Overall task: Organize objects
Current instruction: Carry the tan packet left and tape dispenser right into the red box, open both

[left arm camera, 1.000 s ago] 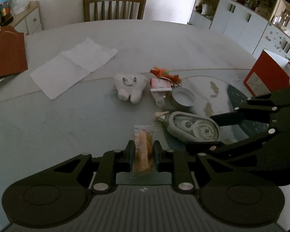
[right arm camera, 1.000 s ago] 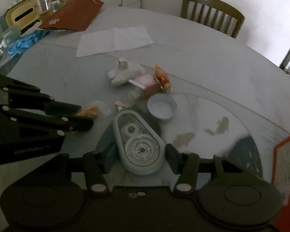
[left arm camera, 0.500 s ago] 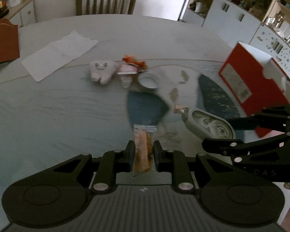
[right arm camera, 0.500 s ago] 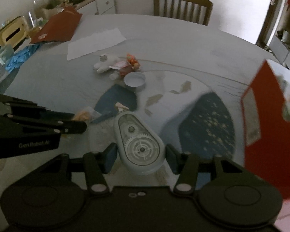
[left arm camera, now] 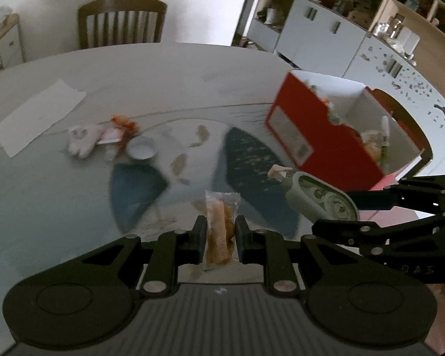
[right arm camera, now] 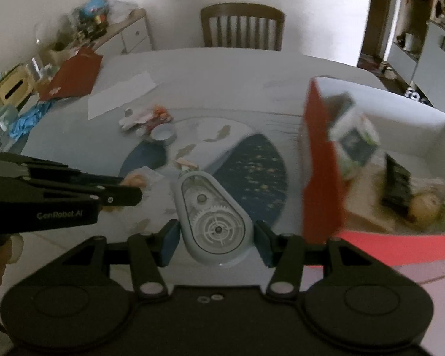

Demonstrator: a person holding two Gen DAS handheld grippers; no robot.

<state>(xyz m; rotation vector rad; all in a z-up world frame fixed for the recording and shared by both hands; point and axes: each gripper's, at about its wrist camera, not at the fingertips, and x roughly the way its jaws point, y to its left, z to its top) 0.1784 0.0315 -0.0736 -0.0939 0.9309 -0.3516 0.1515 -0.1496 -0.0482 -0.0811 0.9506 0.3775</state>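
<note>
- left gripper (left arm camera: 221,234) clamped on a clear snack packet (left arm camera: 221,222) with orange-brown contents, packet upright between the pads, lifted over the table (left arm camera: 59,195).
- right gripper (right arm camera: 216,238) pinched around a pale blue correction tape dispenser (right arm camera: 212,216), gears visible through its clear face, nozzle pointing away from the camera.
- dispenser also seen from the left wrist (left arm camera: 320,198), held just in front of the red box (left arm camera: 317,136), near its closest corner.
- red box open at the top, white inside, already holding several items, blurred; a green-and-white carton (right arm camera: 353,139) and a dark packet (right arm camera: 397,178) among them.
- snack packet to the left of the red box, well short of it.
- further left of the red box, on the table: a small round tin (left arm camera: 141,147), a white plush toy (left arm camera: 81,138), an orange item (left arm camera: 123,121), clustered and touching.
- beyond that cluster, a white sheet of paper (left arm camera: 38,117).
- wooden chair (left arm camera: 121,20) at the far side of the table from the red box.
</note>
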